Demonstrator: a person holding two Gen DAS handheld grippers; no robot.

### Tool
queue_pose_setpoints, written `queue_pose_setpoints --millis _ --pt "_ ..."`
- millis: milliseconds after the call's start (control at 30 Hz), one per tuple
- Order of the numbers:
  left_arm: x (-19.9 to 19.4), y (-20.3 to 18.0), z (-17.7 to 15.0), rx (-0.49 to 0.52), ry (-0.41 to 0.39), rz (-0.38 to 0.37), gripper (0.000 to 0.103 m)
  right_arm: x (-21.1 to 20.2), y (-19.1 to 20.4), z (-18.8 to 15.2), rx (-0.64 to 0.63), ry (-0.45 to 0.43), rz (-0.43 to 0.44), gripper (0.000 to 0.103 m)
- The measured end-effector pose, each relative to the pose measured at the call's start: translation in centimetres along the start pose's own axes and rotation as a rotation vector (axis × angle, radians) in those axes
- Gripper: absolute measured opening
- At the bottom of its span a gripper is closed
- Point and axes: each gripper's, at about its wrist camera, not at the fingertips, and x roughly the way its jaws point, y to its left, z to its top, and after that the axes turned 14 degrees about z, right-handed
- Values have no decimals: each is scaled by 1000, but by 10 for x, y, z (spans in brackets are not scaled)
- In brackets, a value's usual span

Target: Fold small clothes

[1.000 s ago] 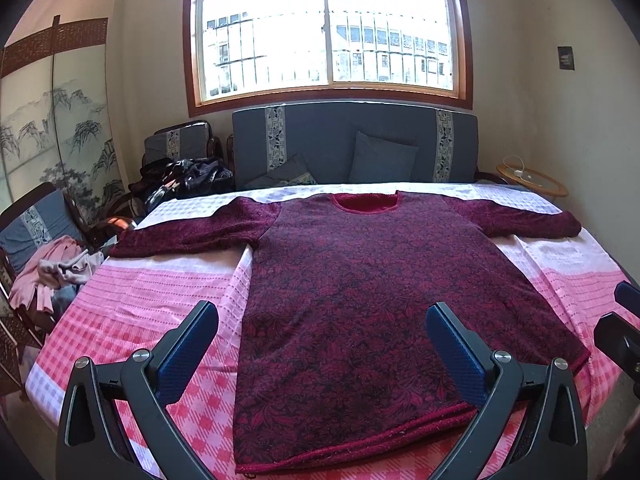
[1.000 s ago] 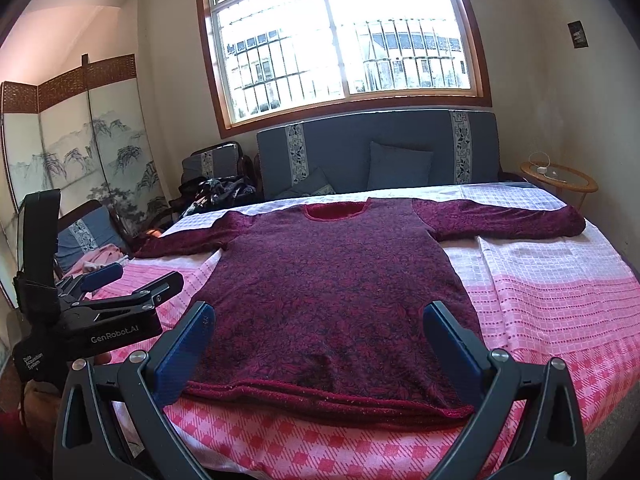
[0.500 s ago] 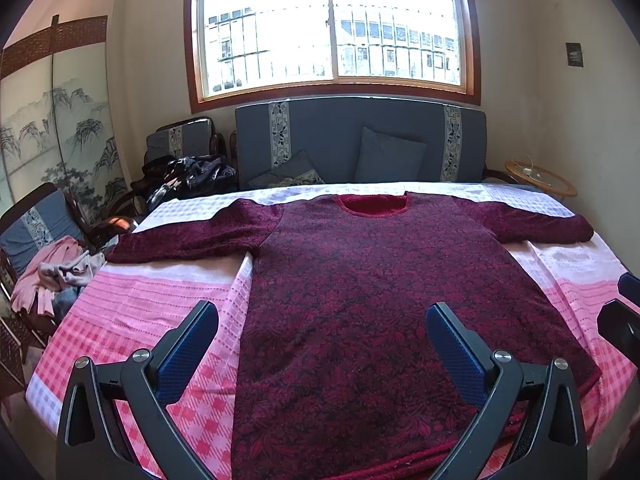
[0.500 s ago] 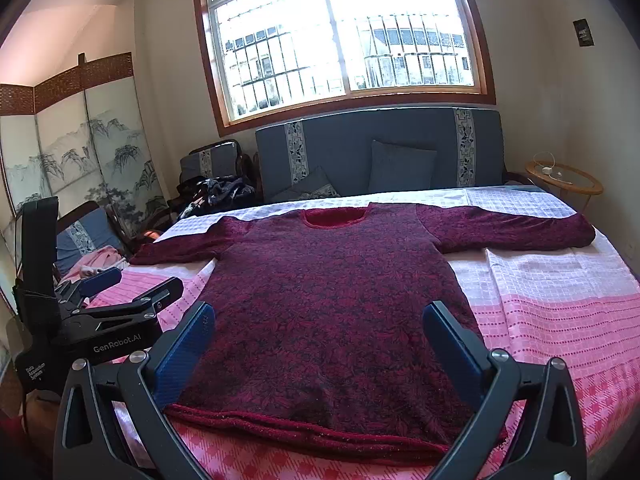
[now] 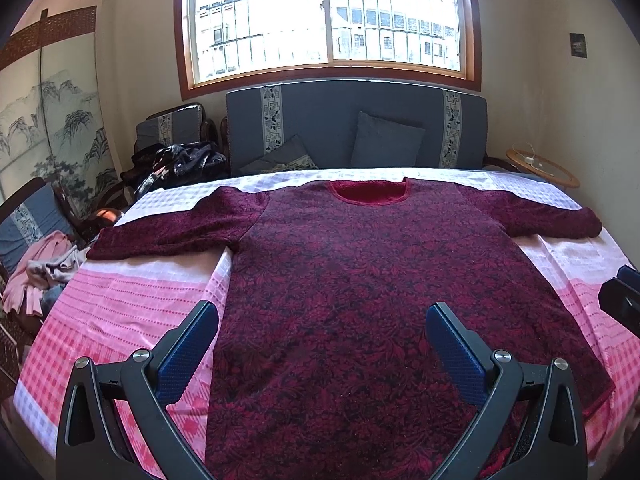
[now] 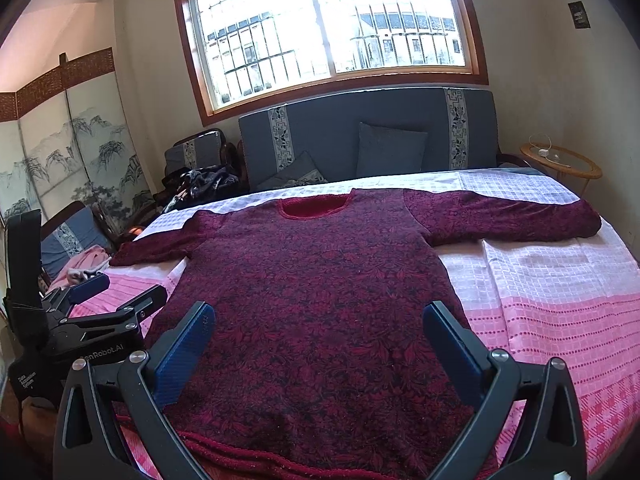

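Observation:
A dark red patterned sweater (image 5: 352, 280) (image 6: 320, 292) lies flat and face up on the pink checked bedspread (image 5: 120, 304) (image 6: 552, 320), both sleeves stretched out sideways, the neckline toward the window. My left gripper (image 5: 322, 316) hovers open above the sweater's lower body, nothing between its blue pads. My right gripper (image 6: 318, 314) is open too, above the hem area near the sweater's middle. In the right wrist view the left gripper (image 6: 116, 296) shows at the left edge of the bed; its fingers stand apart.
A blue sofa (image 5: 360, 128) with cushions stands behind the bed under the window. A chair holds dark clothes (image 5: 176, 160); pink clothes (image 5: 44, 268) are heaped at the left. A round side table (image 6: 560, 160) is at the right. A painted folding screen (image 6: 80, 152) lines the left wall.
Both grippers have moved forward over the sweater toward the neckline, so the garment looks closer and the hem sinks lower in view. Both stay open.

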Motion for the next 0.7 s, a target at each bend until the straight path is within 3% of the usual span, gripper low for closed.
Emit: queue_pose_setpoints --millis 200,267,300,367,467,700 --pt "48 2 -3 -53 66 -48 103 7 -73 15 83 -2 -38 103" --pt "62 4 -6 -74 73 -46 103 4 -110 22 126 -11 -50 96" --pt "69 4 -9 -79 79 -40 103 2 -131 26 158 -16 -54 89" --pt "83 4 -14 -90 106 -34 103 -2 -184 36 243 -33 -48 86" --pt "98 4 -23 -104 134 -22 103 -14 -271 46 420 -69 -45 84" --pt "108 1 -28 -98 165 -47 103 -41 -447 60 789 -176 -164 82"
